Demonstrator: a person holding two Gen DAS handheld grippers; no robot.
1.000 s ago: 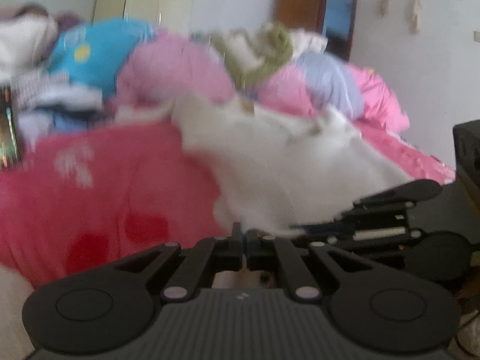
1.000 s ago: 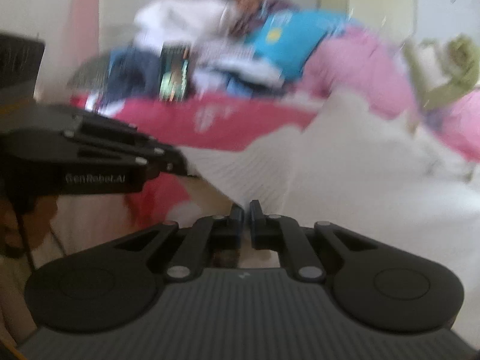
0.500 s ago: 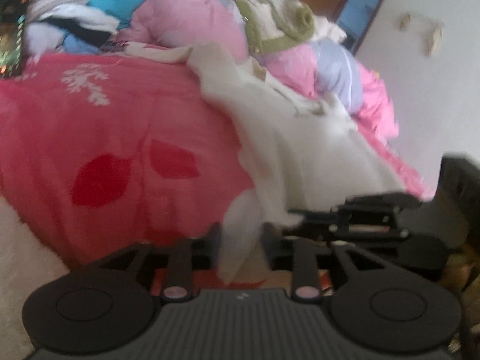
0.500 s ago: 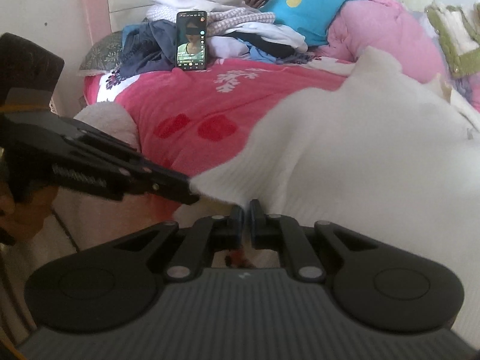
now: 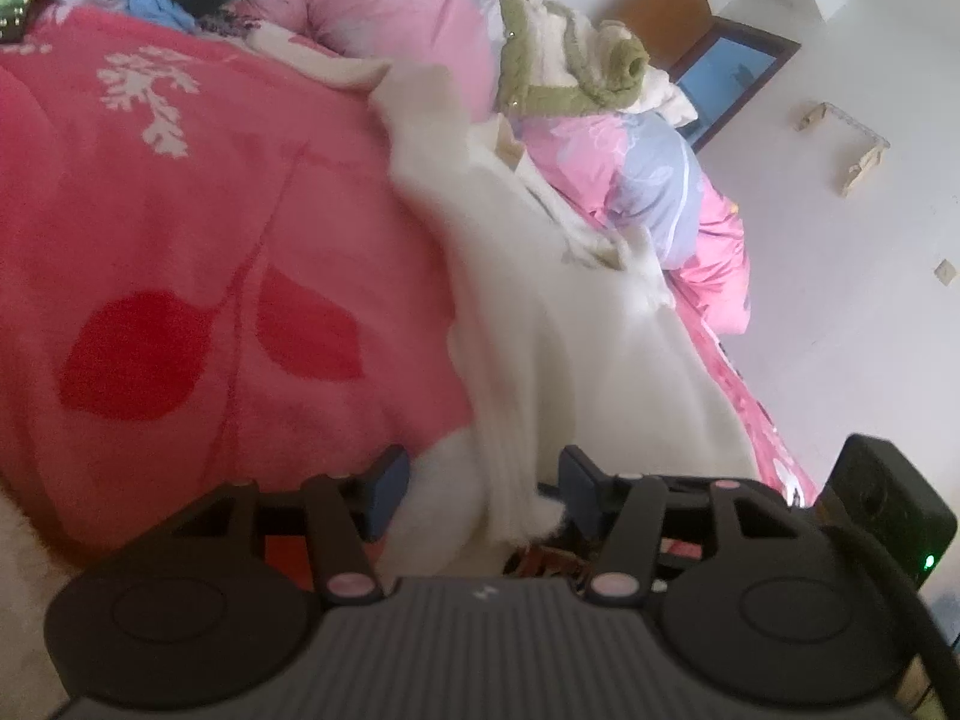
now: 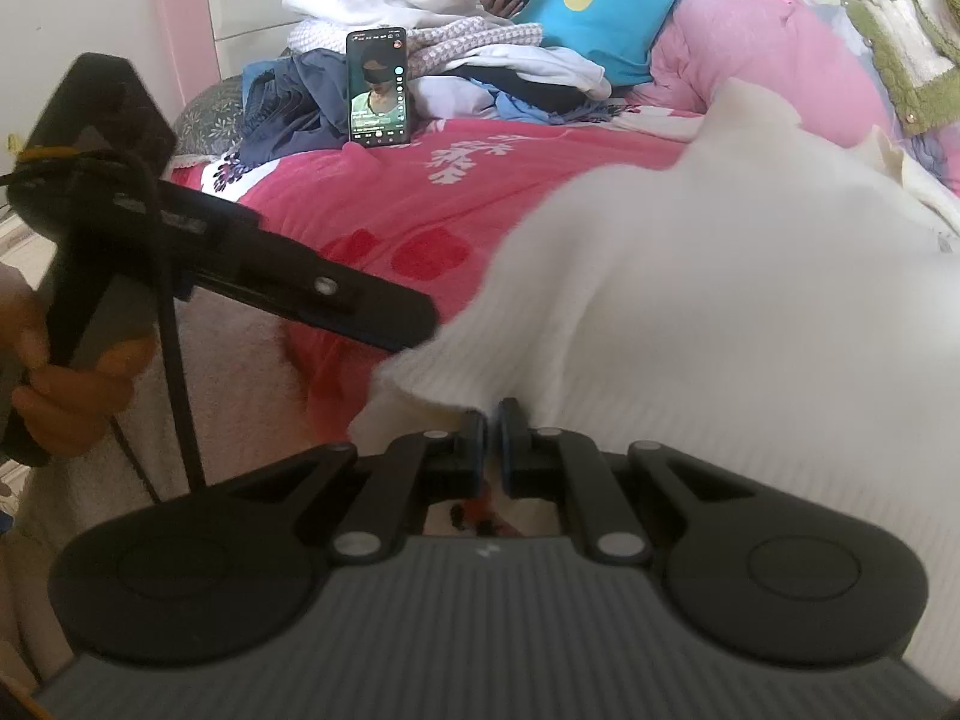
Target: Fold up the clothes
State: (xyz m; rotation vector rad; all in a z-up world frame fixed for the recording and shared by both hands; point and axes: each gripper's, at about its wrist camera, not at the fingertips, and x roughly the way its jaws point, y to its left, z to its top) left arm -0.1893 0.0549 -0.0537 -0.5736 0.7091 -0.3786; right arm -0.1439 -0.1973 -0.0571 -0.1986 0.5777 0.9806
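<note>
My left claw [image 5: 480, 483] stands spread, its jaws having just been opening; the ribbed hem of the white sweater [image 5: 570, 324] hangs loose between the two pads, and neither pad presses on it; from the right wrist view I see that same claw [image 6: 414, 324] reaching in from the left with its tip just at the sweater's corner, a hand [image 6: 54, 378] wrapped round its handle. My right claw [image 6: 489, 450] is pressed together, pinching the sweater's lower edge; a thin fold of white knit [image 6: 720, 312] runs down into the slit between its blue pads. The sweater lies spread over the bed, on the pink blanket [image 5: 210, 240] with its red leaf shapes, stretching away from me toward the pillows; its near hem is lifted off the blanket where I hold it. Behind it sits a pink quilt [image 5: 384, 6], with a green-trimmed garment [image 5: 570, 60] heaped on top; a phone [image 6: 379, 87] stands propped against a pile of clothes [image 6: 480, 60] near the headboard, its screen lit; a person lies at the head of the bed beyond the pile, holding another phone.
</note>
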